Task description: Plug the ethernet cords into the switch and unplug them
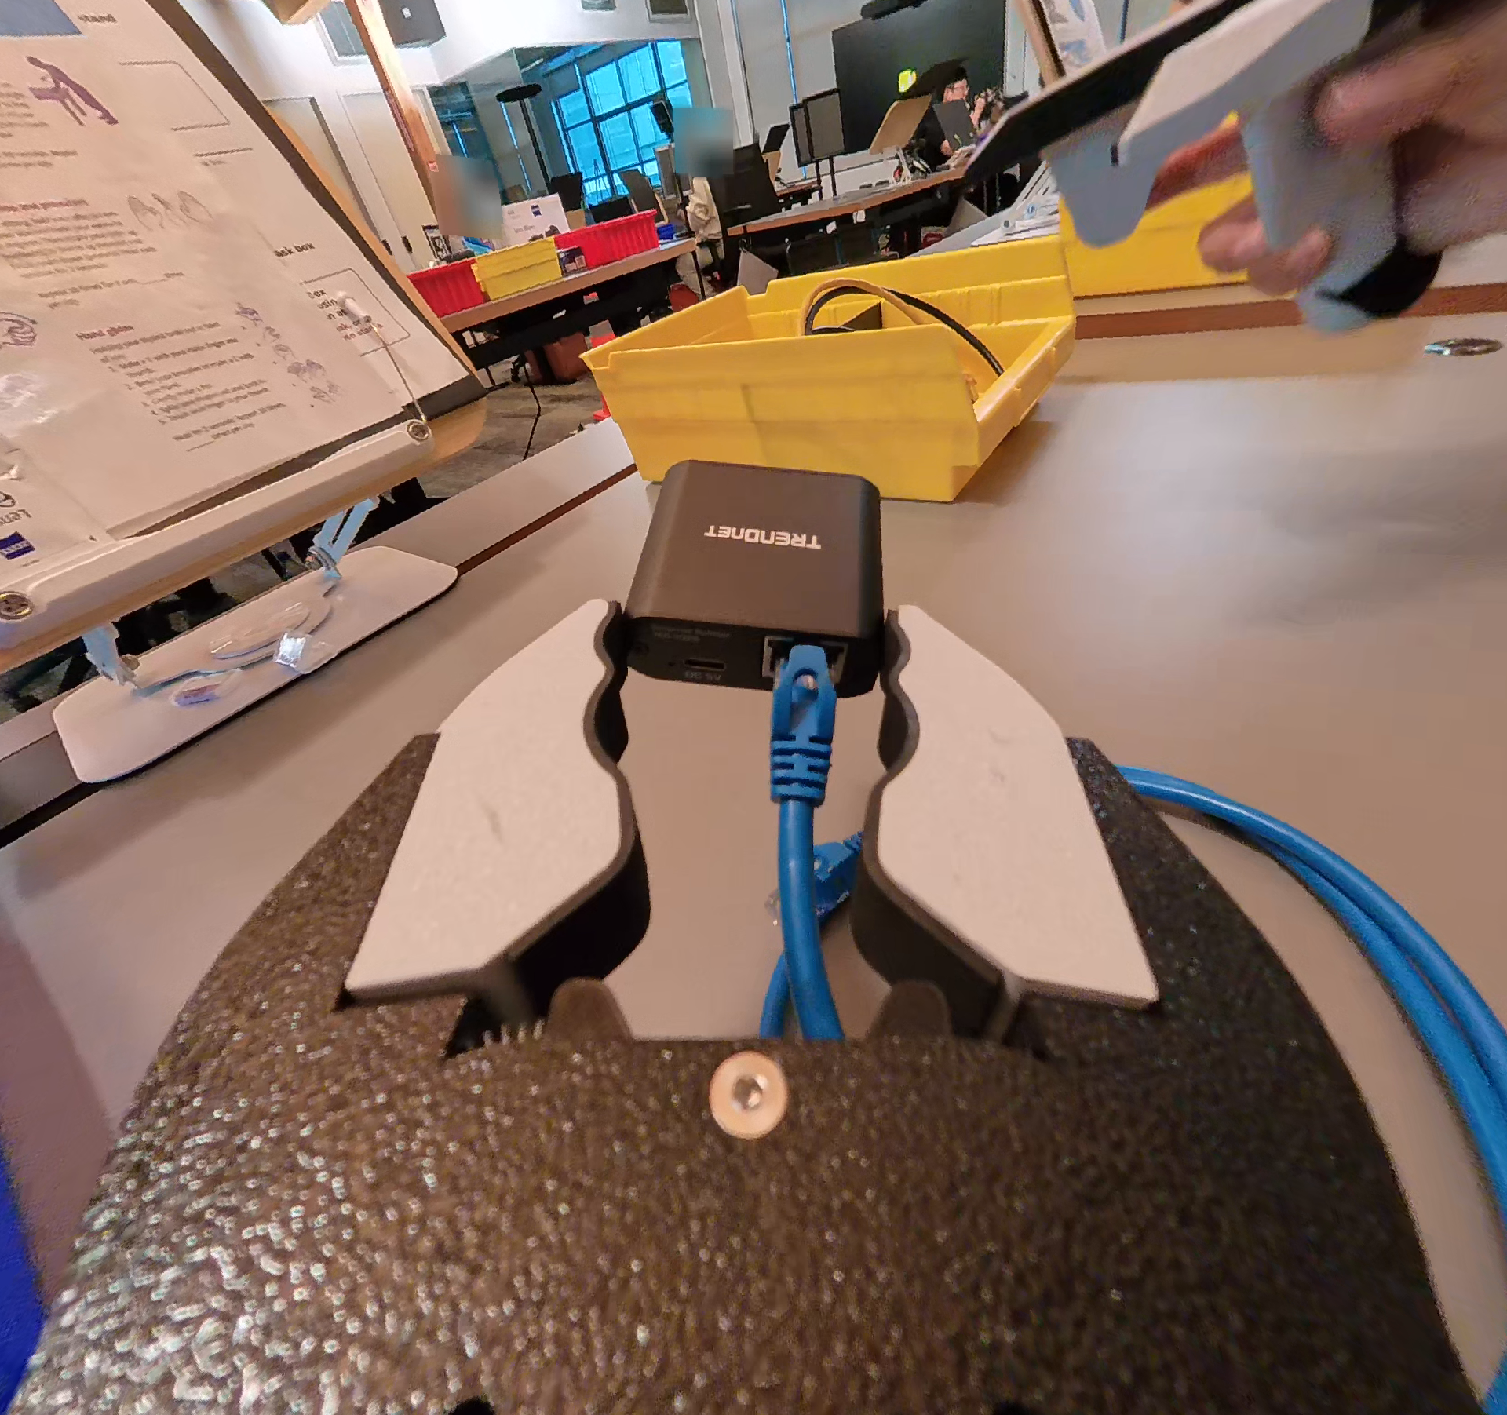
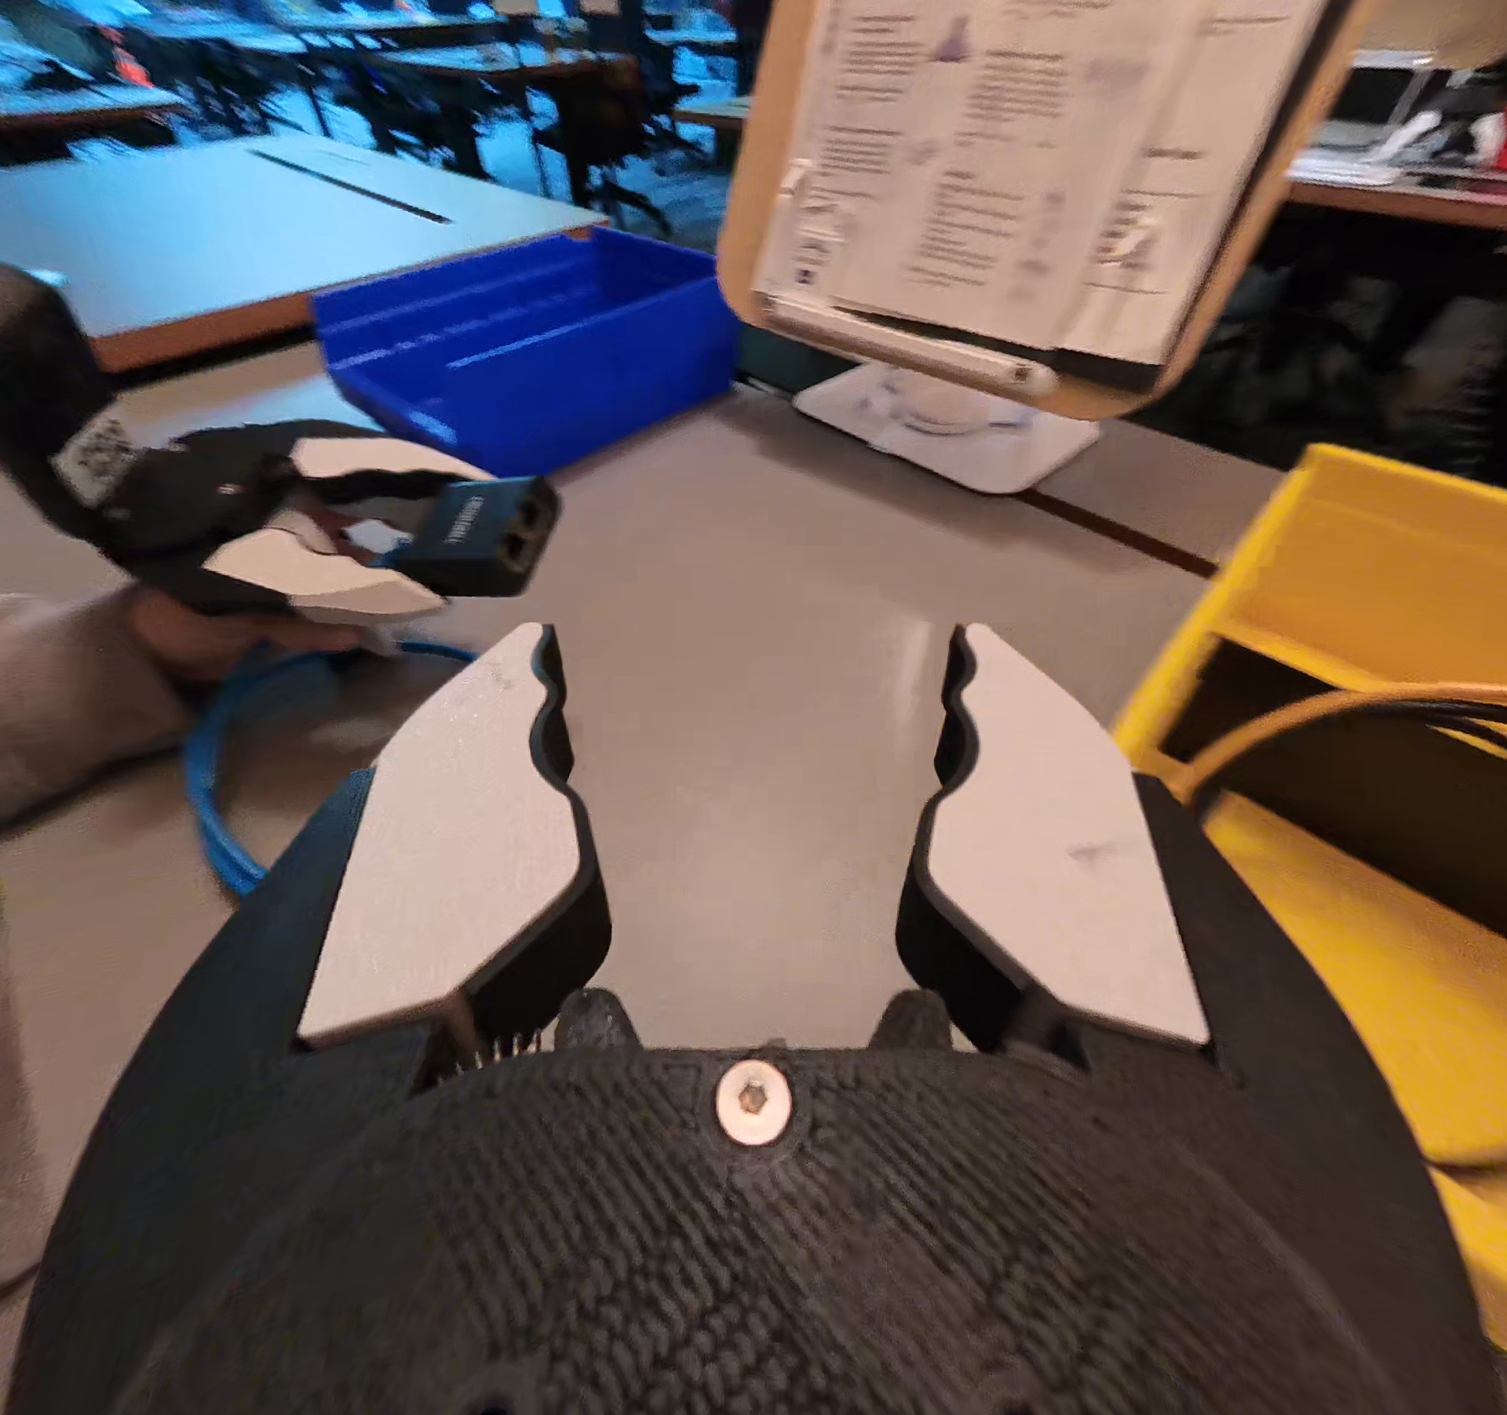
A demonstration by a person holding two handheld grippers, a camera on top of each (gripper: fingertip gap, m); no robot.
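My left gripper (image 1: pixel 754 642) is shut on a small black switch (image 1: pixel 758 560), its fingertips clamping the two sides. A blue ethernet cord (image 1: pixel 803 732) is plugged into the port on the switch's near face and runs back between the fingers; its loops (image 1: pixel 1345 927) lie on the table at the right. A second blue plug (image 1: pixel 836 866) lies loose under the cord. In the right wrist view the left gripper holds the switch (image 2: pixel 489 532) above the table, with two empty ports facing out. My right gripper (image 2: pixel 754 642) is open and empty over the table; it also shows blurred at the upper right of the left wrist view (image 1: pixel 1182 136).
A yellow bin (image 1: pixel 832 389) with a tan and black cable stands behind the switch; it shows at the right of the right wrist view (image 2: pixel 1345 642). A blue bin (image 2: pixel 530 340) sits farther back. A tilted board with printed pages on a white stand (image 2: pixel 962 136) is at the table edge.
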